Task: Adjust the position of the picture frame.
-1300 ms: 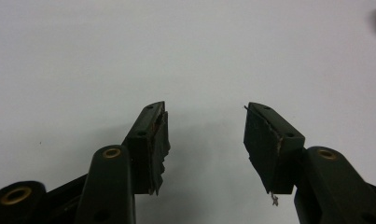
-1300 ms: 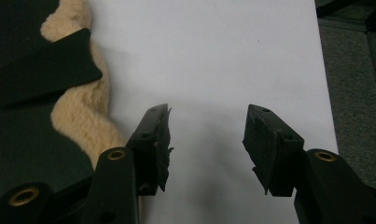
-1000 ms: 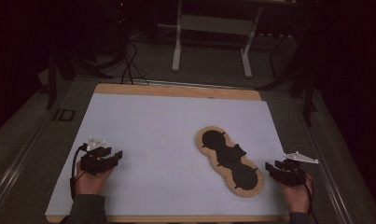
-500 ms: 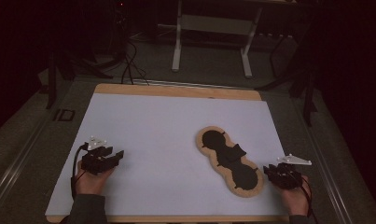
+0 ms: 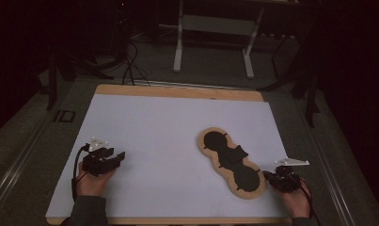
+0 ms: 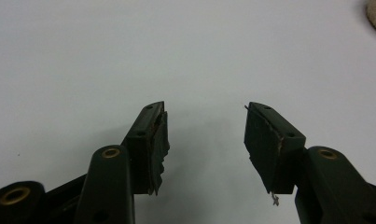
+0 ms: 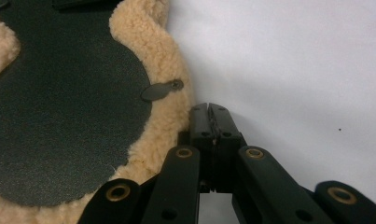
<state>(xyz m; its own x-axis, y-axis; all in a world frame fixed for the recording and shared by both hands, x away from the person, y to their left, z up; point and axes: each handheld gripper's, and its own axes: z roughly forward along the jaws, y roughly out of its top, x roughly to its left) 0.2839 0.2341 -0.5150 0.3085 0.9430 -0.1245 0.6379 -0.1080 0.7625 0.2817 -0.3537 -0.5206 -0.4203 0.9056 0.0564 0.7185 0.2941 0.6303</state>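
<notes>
A peanut-shaped pad [image 5: 232, 162] with a tan fleece rim [image 7: 164, 112] and black middle [image 7: 59, 116] lies flat on the right half of the white sheet [image 5: 163, 136]. My right gripper [image 5: 268, 177] rests at the pad's near right end. Its jaws have just been closing and now stand shut [image 7: 210, 112] beside the fleece rim, touching its edge, with nothing seen between them. My left gripper [image 5: 117, 157] lies on the sheet at the near left, far from the pad. It is open [image 6: 205, 135], with bare sheet between its fingers.
The white sheet covers a wooden board [image 5: 177, 91] on the table. A small black tab [image 7: 160, 89] is pinned on the pad's rim near my right gripper. Beyond the table stand a metal frame [image 5: 215, 35] and floor cables [image 5: 128, 66].
The right gripper's jaws have come together and it has edged slightly toward the pad's end. The left gripper and the pad have not moved.
</notes>
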